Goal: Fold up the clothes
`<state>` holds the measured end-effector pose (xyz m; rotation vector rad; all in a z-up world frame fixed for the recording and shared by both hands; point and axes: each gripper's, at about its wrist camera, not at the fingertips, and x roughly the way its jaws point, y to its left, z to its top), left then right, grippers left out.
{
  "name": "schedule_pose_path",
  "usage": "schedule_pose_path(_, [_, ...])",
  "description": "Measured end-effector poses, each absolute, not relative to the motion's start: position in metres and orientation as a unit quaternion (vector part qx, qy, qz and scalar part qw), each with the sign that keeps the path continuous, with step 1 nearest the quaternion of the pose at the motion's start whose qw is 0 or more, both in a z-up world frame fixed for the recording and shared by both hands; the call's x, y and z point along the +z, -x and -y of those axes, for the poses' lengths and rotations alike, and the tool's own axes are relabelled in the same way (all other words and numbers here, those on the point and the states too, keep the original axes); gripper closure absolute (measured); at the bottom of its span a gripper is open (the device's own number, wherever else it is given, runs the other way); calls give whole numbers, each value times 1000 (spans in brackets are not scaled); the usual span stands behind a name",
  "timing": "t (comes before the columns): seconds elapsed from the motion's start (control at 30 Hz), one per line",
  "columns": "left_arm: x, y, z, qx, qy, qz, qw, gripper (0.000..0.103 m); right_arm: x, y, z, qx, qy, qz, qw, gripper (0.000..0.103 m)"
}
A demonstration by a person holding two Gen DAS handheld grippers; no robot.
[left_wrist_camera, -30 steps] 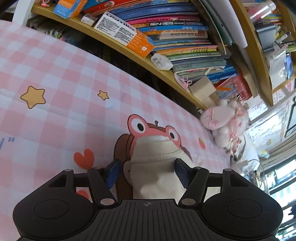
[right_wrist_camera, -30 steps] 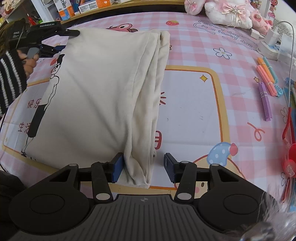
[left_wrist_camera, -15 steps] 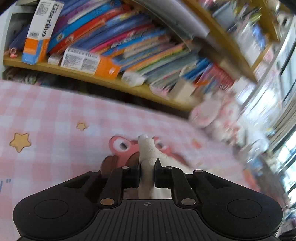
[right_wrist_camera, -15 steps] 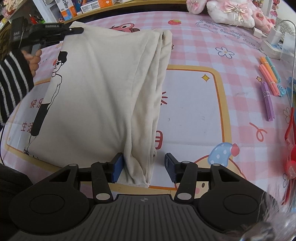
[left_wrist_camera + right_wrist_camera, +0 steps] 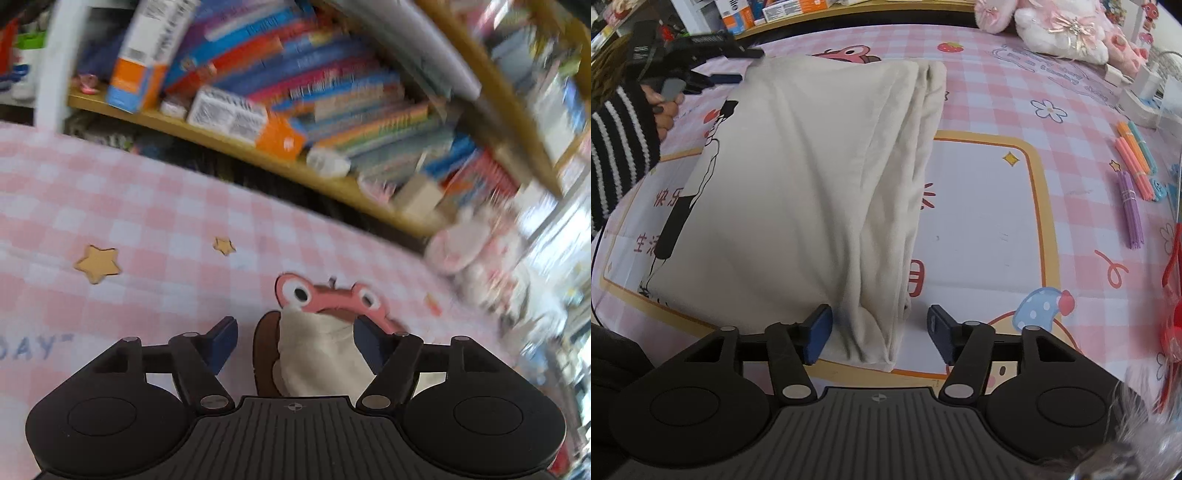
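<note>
Cream cotton T-shirt with black line-figure print lies folded lengthwise on the worktop covered in pink-checked cartoon cloth; folded long edge on the right side of the right wrist view, layers stacked there; left tool has just been opening, jaws apart, far corner of the shirt lying loose between them, pads not pressing; in the right wrist view that tool sits at the shirt's far left corner, held by a hand in a black-and-white striped sleeve; right tool has just been opening too, jaws apart, near folded corner between them; left pad just beside the cloth, right pad clear; bundles of coloured sticks well apart to the right; pink plush toy at the far edge; wooden bookshelf, blurred, behind.
</note>
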<state>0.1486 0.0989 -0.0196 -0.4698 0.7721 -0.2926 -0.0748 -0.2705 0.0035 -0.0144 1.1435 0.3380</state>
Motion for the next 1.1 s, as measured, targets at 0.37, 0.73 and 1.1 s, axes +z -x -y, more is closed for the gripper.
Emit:
schedule_pose_path(0.37, [-3, -28, -95, -94, 194, -404, 889, 30, 8, 56, 298, 137, -119, -513, 839, 37])
schedule_pose_path(0.73, [0, 49, -27, -13, 90, -457, 885, 17, -4, 30, 307, 177, -147, -517, 824, 82])
schedule_pose_path(1.1, [-7, 69, -16, 9, 129, -453, 882, 22, -4, 38, 310, 215, -129, -500, 829, 86])
